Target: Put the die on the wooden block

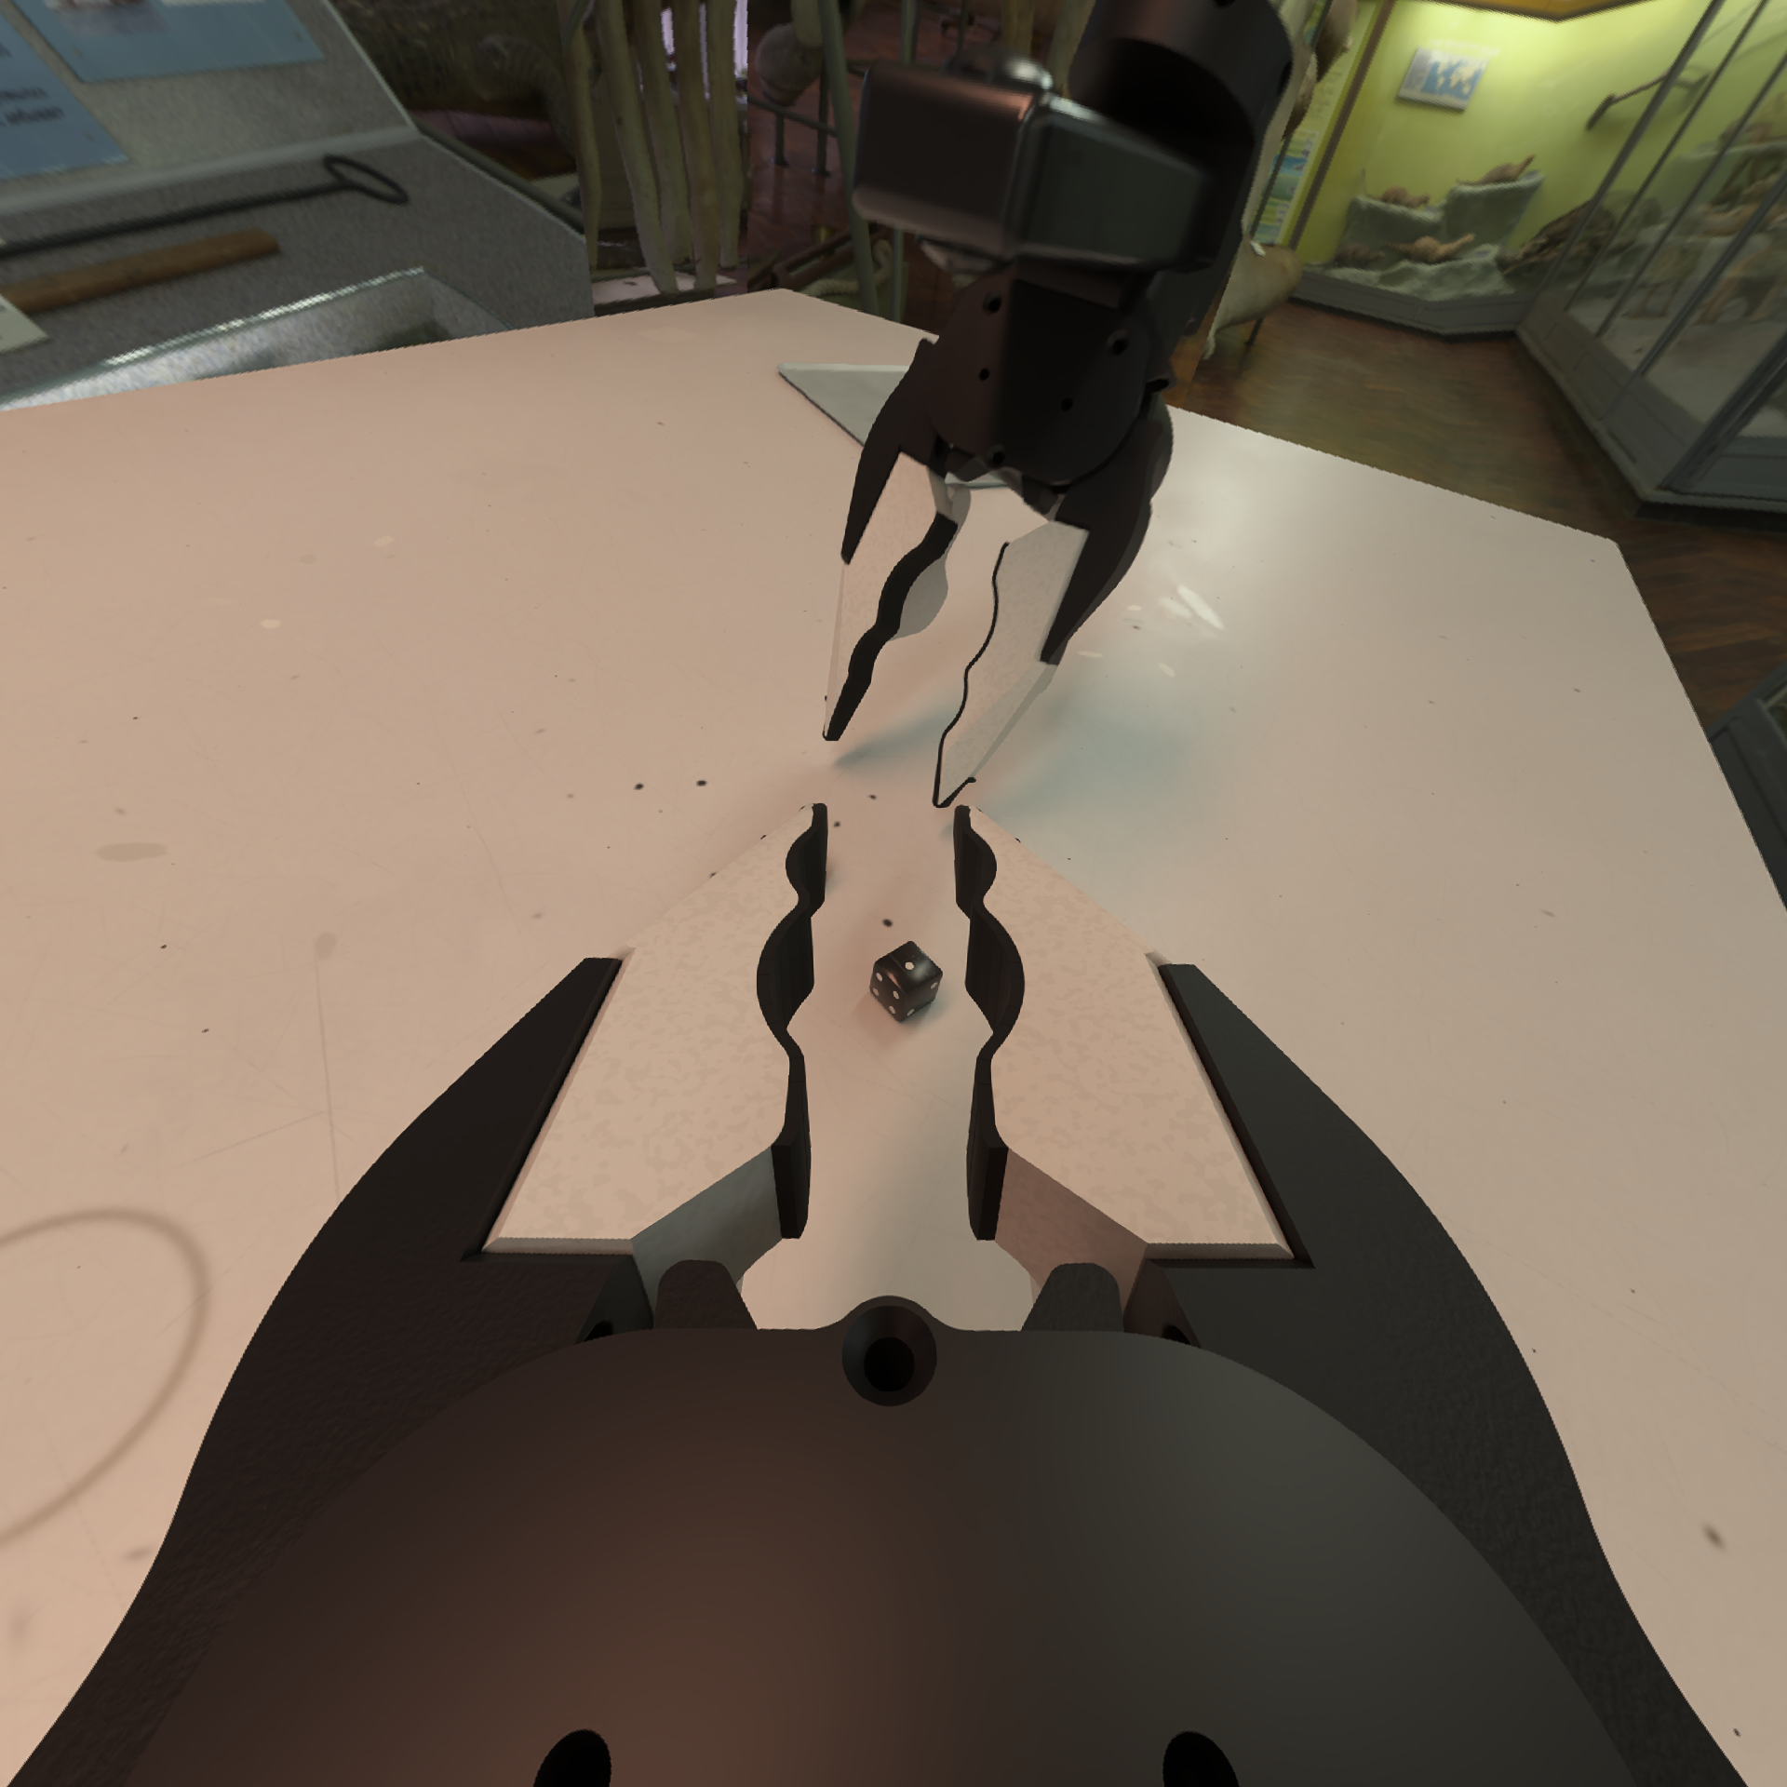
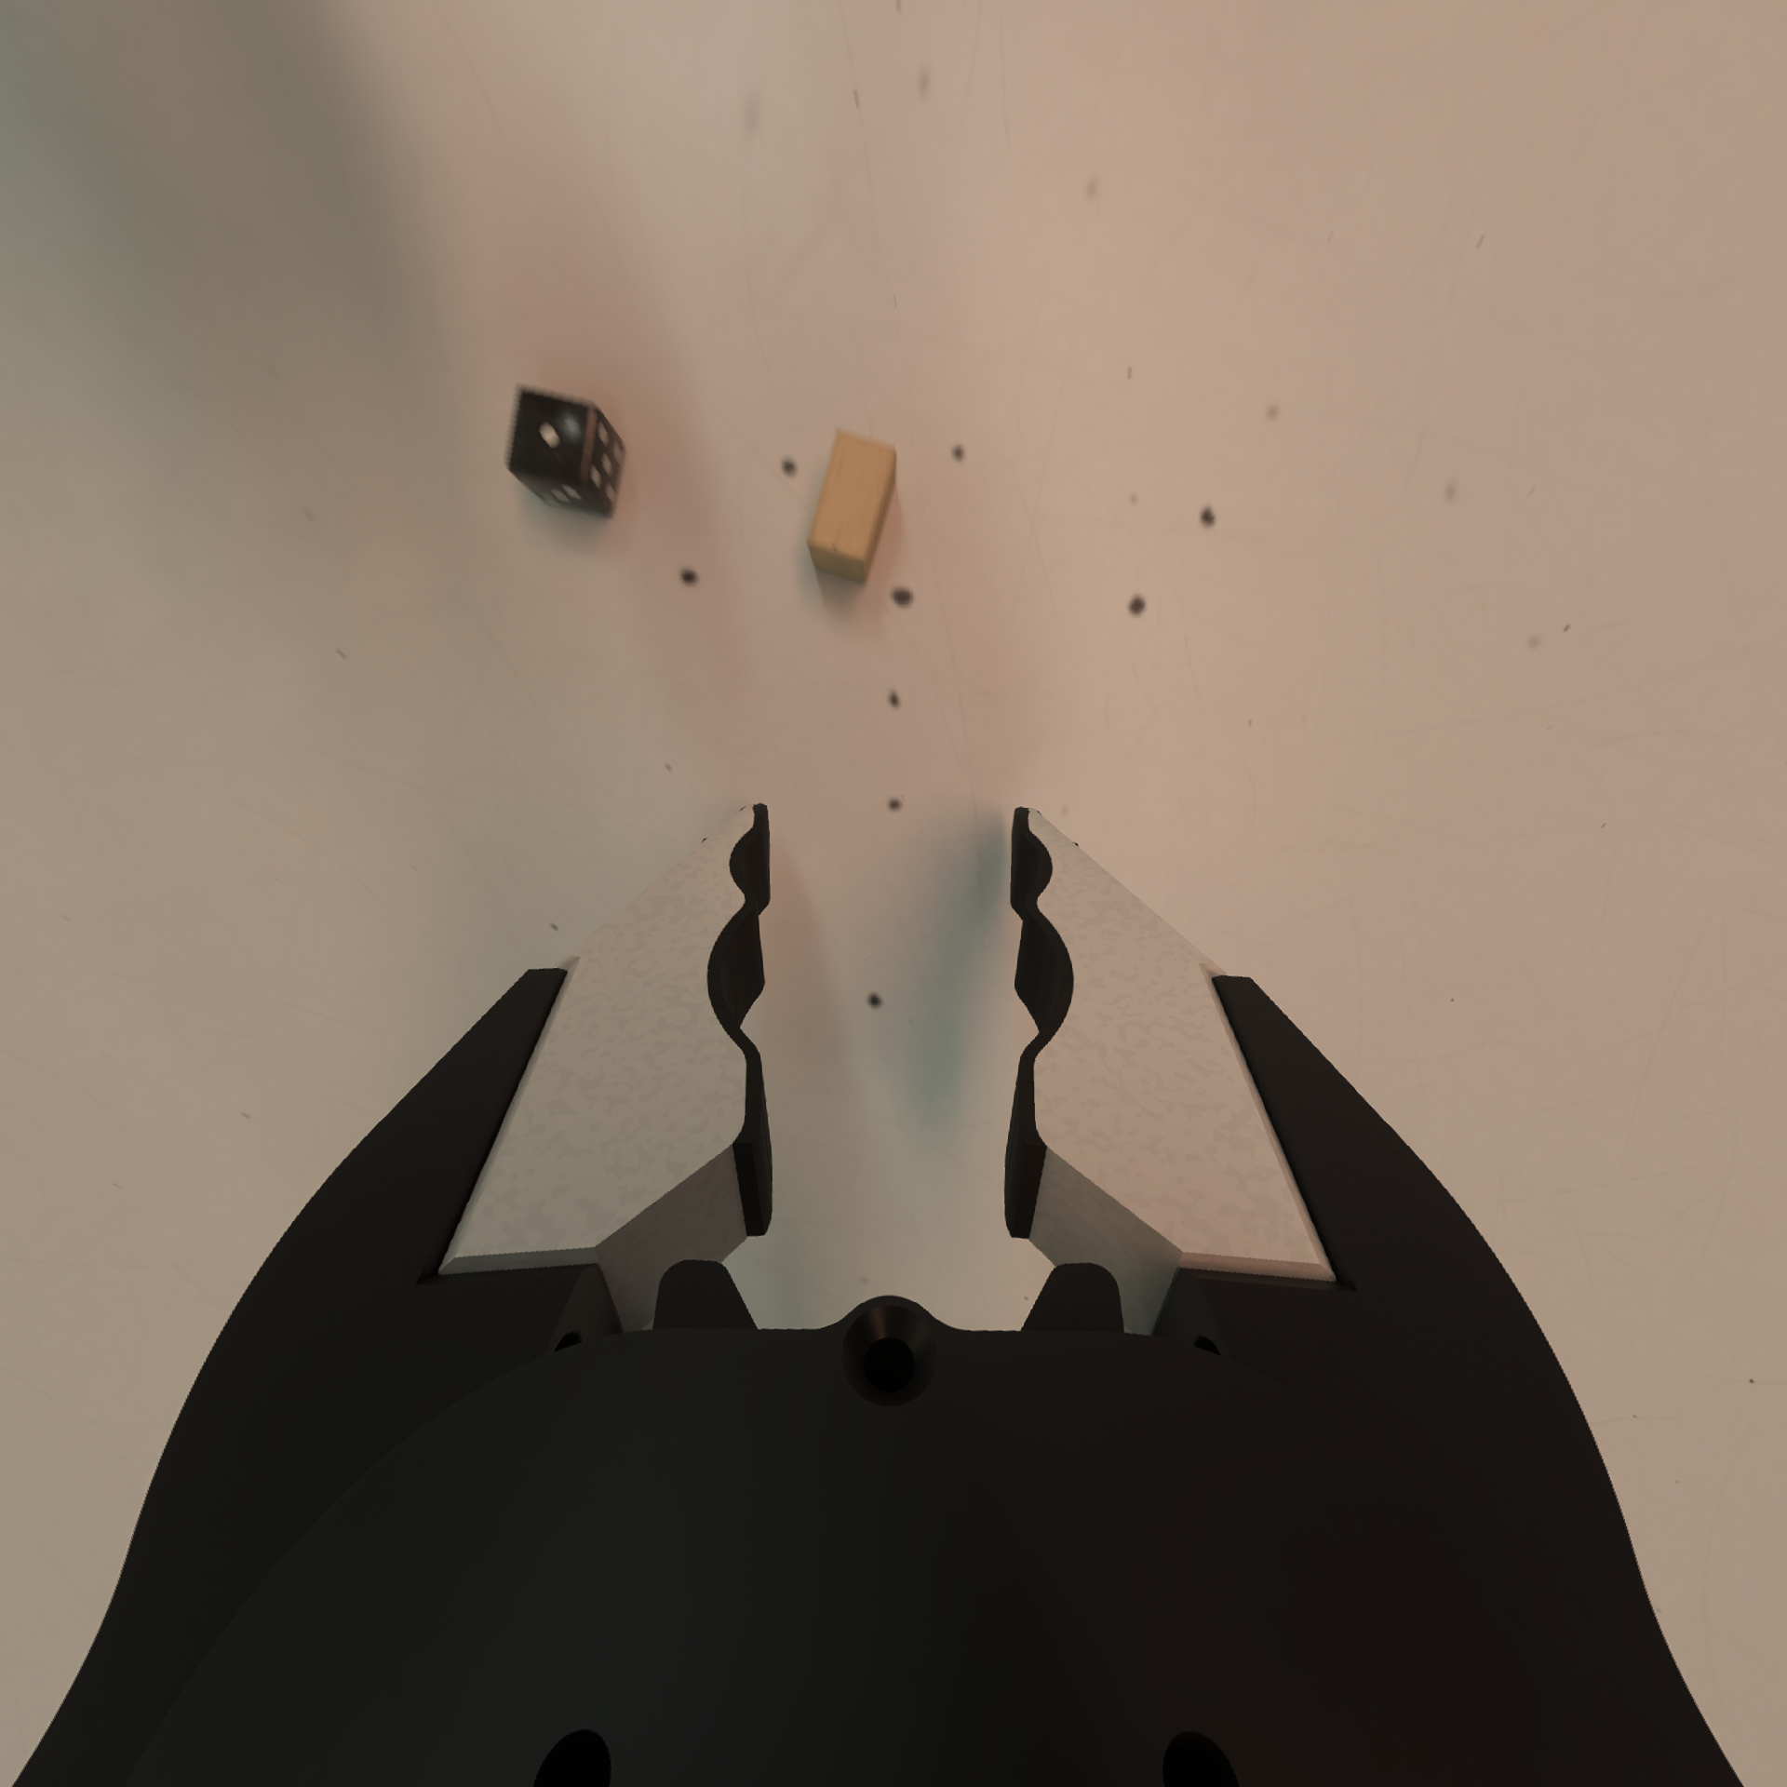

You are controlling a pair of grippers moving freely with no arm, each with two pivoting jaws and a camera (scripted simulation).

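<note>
A small black die (image 1: 906, 983) with white pips lies on the pale table (image 1: 387, 677). In the left wrist view it shows in the gap between my left gripper's (image 1: 890, 812) open fingers, untouched. My right gripper (image 1: 894, 764) hangs just beyond, tips down and open. In the right wrist view the right gripper (image 2: 890, 812) is open and empty above the table. Ahead of it lie a small light wooden block (image 2: 851, 503) and, to its left and apart from it, the die (image 2: 566, 453). The block is hidden in the left wrist view.
A flat grey sheet (image 1: 841, 387) lies at the table's far edge. The table's right edge (image 1: 1721, 754) drops to a wooden floor with glass display cases (image 1: 1644, 290). Dark specks (image 2: 894, 698) dot the table around the block.
</note>
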